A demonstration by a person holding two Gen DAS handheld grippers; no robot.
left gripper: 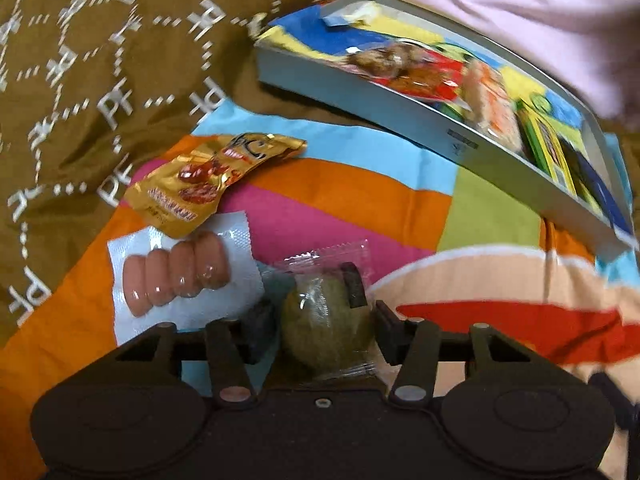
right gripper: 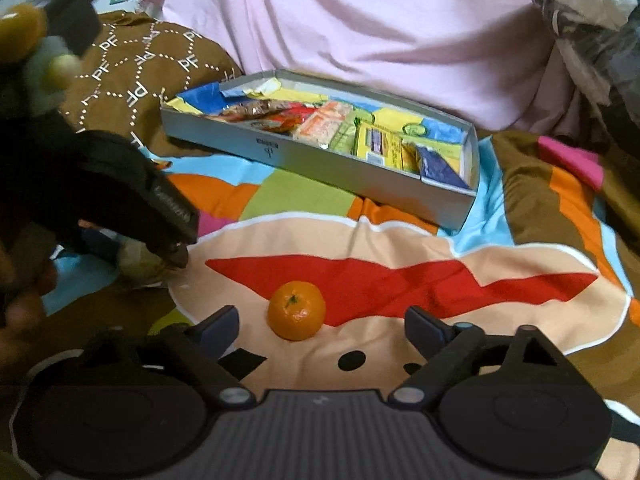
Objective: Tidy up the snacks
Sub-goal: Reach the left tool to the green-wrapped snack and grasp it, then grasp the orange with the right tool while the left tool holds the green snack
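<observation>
A round green pastry in a clear wrapper [left gripper: 326, 340] lies on the colourful bedspread, and my left gripper [left gripper: 322, 316] is shut on it, one pad against each side. The right wrist view shows that gripper [right gripper: 176, 248] from the side, tips down on the pastry [right gripper: 138, 262]. A small orange mandarin [right gripper: 296, 310] sits on the spread between the wide-apart fingers of my open right gripper [right gripper: 320, 330], touching neither. The grey box [right gripper: 320, 160], also seen in the left wrist view [left gripper: 360, 108], holds several snack packets.
A gold snack packet [left gripper: 200, 180] and a sealed pack of small sausages [left gripper: 180, 276] lie left of the pastry. A brown patterned pillow [left gripper: 80, 80] is at the left, and pink bedding [right gripper: 360, 20] rises behind the box.
</observation>
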